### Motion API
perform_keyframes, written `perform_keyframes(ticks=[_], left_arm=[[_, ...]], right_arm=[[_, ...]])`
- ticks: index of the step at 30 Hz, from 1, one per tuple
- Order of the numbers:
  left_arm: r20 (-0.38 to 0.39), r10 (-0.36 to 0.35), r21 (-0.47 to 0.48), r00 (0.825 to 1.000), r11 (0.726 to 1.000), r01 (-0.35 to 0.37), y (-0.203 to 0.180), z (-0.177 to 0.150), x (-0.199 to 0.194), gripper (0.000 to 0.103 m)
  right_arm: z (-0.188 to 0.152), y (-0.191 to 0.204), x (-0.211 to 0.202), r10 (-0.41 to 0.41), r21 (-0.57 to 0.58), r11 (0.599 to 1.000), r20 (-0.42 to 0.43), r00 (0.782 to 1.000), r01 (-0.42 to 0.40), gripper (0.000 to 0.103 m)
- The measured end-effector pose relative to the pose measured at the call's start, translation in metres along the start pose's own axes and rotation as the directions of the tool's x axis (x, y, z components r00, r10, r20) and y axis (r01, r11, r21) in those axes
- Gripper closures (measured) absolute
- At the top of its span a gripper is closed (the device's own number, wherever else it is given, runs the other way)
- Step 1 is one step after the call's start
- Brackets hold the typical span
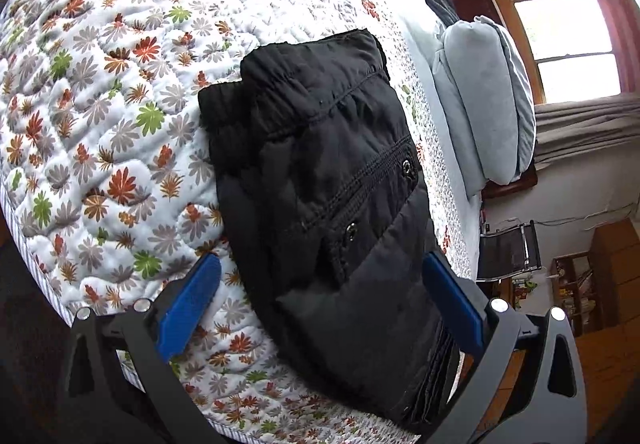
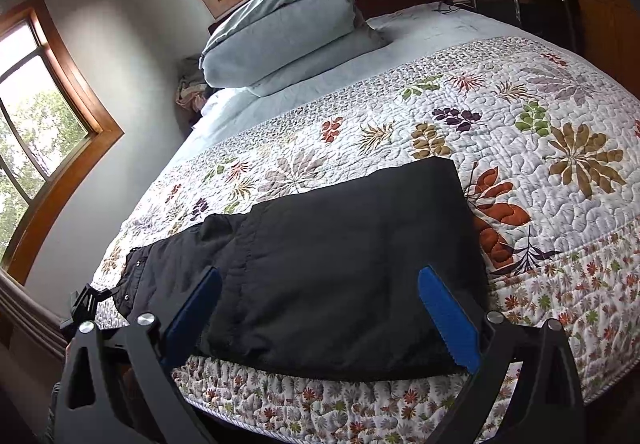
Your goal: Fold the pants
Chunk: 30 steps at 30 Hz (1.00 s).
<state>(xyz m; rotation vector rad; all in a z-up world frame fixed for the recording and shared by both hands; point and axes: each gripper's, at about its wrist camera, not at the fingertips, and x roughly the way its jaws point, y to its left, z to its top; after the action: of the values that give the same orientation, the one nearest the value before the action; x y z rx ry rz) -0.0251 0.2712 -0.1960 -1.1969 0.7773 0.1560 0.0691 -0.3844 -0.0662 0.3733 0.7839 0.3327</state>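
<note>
Item: black pants (image 2: 320,268), folded into a stack, laid at the near edge of the quilted bed (image 2: 520,132). Left tool (image 1: 320,296) and right tool (image 2: 320,308): fingers spread apart, nothing gripped. Risk: stack may be dragged off the edge if snagged.

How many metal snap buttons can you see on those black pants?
2 in the left wrist view, both along the pocket seam of the black pants: an upper snap and a lower snap. Folded layers may hide others.
</note>
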Motion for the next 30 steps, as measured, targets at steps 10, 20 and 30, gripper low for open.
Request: perform_keyframes(ticks=[10,20,30], left_arm=[[-0.009,0.015,0.057,1.0,0.998,-0.015,-0.008,0.004,0.008,0.054],[0.013,-0.001,0.082,1.0,0.997,0.0,-0.006,0.003,0.007,0.085],[0.059,-0.123,0.183,0.991,0.977,0.11,-0.045,-0.003,-0.007,0.09]], right_arm=[[-0.005,0.013,0.015,-0.036,-0.049,0.998,-0.042,0.998,0.034,0.004],[-0.008,0.014,0.017,-0.053,-0.057,0.997,-0.053,0.997,0.05,0.004],[-0.005,-0.006,0.014,-0.057,-0.001,0.998,-0.046,0.997,0.057,0.004]])
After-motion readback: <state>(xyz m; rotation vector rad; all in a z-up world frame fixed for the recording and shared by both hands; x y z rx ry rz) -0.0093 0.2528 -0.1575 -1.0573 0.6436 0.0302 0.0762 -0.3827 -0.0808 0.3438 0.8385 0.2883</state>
